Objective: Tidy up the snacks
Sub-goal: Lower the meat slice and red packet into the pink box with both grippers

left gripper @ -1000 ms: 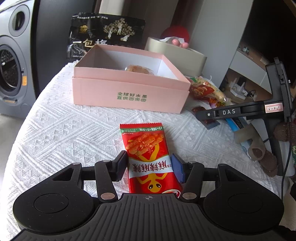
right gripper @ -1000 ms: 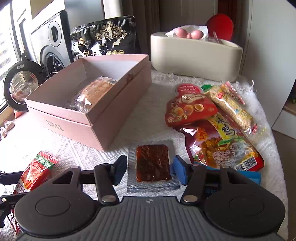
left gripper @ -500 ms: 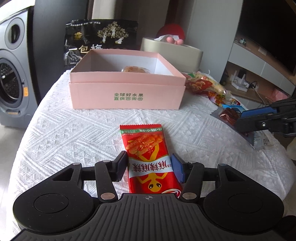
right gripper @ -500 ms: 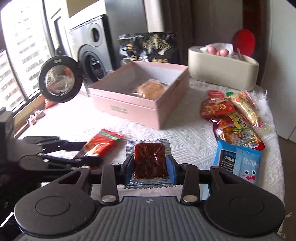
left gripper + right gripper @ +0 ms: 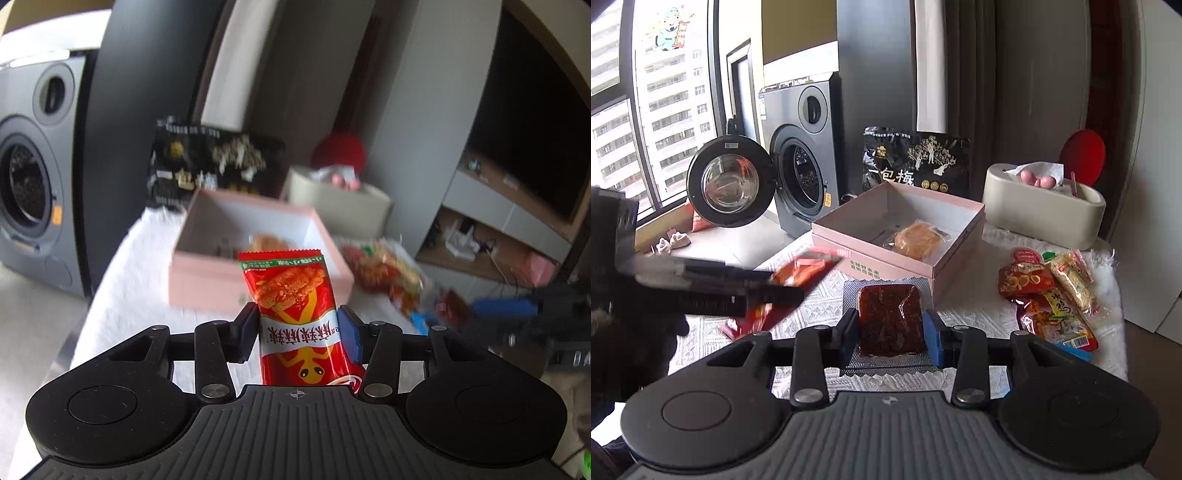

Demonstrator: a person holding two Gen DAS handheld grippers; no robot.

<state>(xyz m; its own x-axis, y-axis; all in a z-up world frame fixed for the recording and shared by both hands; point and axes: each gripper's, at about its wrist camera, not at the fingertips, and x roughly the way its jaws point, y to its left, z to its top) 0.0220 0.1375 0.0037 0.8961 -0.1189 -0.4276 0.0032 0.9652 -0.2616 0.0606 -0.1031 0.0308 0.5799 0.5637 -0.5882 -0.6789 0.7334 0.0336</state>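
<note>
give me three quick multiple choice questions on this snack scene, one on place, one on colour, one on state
1. Where is the wrapped round cake?
A. inside the pink box
B. on the washing machine
C. in the cream container

2. What colour is the packet in the left gripper?
A. blue
B. red
C. black

3. How is the right gripper?
A. open and empty
B. shut on the dark jerky packet
C. shut on a pink box

Key: 1 A, it lies on the box floor; 2 B, its wrapper is red; 3 B, both pads press its sides.
</note>
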